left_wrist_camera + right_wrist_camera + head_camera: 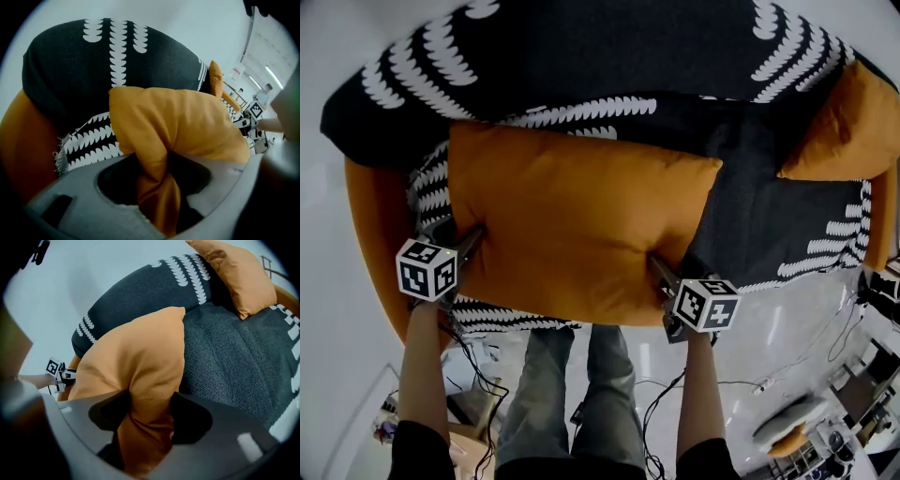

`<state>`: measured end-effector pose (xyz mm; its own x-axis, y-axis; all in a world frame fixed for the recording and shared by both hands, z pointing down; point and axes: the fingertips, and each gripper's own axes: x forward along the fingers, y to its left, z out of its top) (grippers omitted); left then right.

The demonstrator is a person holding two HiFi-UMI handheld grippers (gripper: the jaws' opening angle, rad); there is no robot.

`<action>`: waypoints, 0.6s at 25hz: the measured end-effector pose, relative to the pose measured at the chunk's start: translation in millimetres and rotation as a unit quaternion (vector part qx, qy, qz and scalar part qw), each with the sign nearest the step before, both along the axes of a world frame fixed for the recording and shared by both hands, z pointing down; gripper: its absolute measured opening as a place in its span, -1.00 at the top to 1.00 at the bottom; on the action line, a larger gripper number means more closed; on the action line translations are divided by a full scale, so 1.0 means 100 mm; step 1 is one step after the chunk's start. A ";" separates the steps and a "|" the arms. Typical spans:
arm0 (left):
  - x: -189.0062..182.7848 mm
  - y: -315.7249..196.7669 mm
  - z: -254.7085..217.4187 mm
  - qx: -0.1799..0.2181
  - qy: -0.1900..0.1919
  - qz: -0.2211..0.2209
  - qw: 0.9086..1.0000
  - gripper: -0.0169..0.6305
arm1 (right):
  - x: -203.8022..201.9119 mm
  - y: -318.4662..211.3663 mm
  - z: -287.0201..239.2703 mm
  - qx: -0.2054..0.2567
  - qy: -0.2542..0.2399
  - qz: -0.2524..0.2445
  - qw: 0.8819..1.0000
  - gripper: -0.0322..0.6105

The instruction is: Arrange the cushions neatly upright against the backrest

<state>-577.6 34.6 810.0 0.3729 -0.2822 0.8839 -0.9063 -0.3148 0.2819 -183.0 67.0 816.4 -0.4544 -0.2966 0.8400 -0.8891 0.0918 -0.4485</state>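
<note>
Head view: cushion (581, 230) in both claws (473, 236) (658, 269)

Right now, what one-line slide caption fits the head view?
Left gripper and right gripper pinch opposite ends of the large orange cushion on the black patterned sofa.

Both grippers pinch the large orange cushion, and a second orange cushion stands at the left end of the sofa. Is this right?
Not quite: the second orange cushion stands at the right end, as the head view shows. The rest holds.
</note>
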 end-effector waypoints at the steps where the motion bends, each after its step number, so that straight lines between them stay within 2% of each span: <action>1: -0.02 0.01 -0.04 0.006 -0.001 -0.002 1.000 0.33 | -0.04 0.00 -0.03 0.003 0.004 -0.004 1.000 0.01; 7: -0.04 0.00 -0.34 0.050 -0.008 -0.009 0.999 0.57 | -0.12 -0.04 -0.29 0.047 0.045 -0.039 0.997 0.23; 15: -0.13 0.07 -0.78 0.099 -0.017 -0.056 0.993 0.69 | -0.33 -0.24 -0.81 0.133 0.090 -0.088 0.983 0.30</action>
<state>-591.0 42.0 731.6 0.2995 -0.4909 0.8181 -0.9471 -0.2570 0.1924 -215.8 43.5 735.8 -0.3687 -0.4459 0.8156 -0.9117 0.3445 -0.2239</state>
